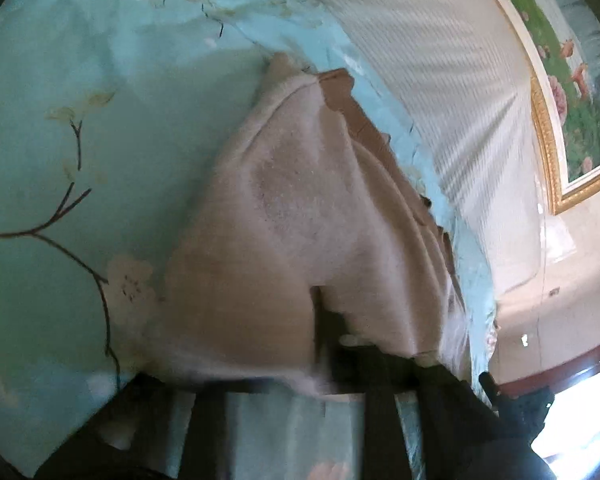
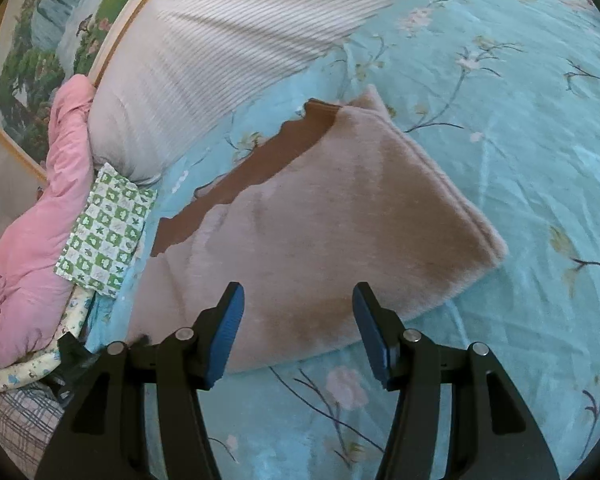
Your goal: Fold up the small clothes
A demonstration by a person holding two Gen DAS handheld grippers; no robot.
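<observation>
The left gripper point(image 1: 332, 332) is closed tight on the near edge of the beige fleece garment point(image 1: 300, 208), the fabric bunching up and draping over its dark fingers so the pads themselves are hidden. The right gripper point(image 2: 297, 332) hangs with its blue-padded jaws parted and nothing between them, just above the garment's point(image 2: 320, 216) near edge. The garment lies folded on the bed sheet point(image 2: 520, 128), pale blue with blossom branches, close to the headboard side; a brown lining with a scalloped edge point(image 2: 255, 172) peeks out along its far side. Beyond that sits a white ribbed pillow point(image 2: 227, 40), and toward the left edge a green-and-white checked cloth point(image 2: 107, 232) beside a pink quilt point(image 2: 31, 240). A gold-framed landscape painting point(image 1: 580, 92) hangs behind the bed.
</observation>
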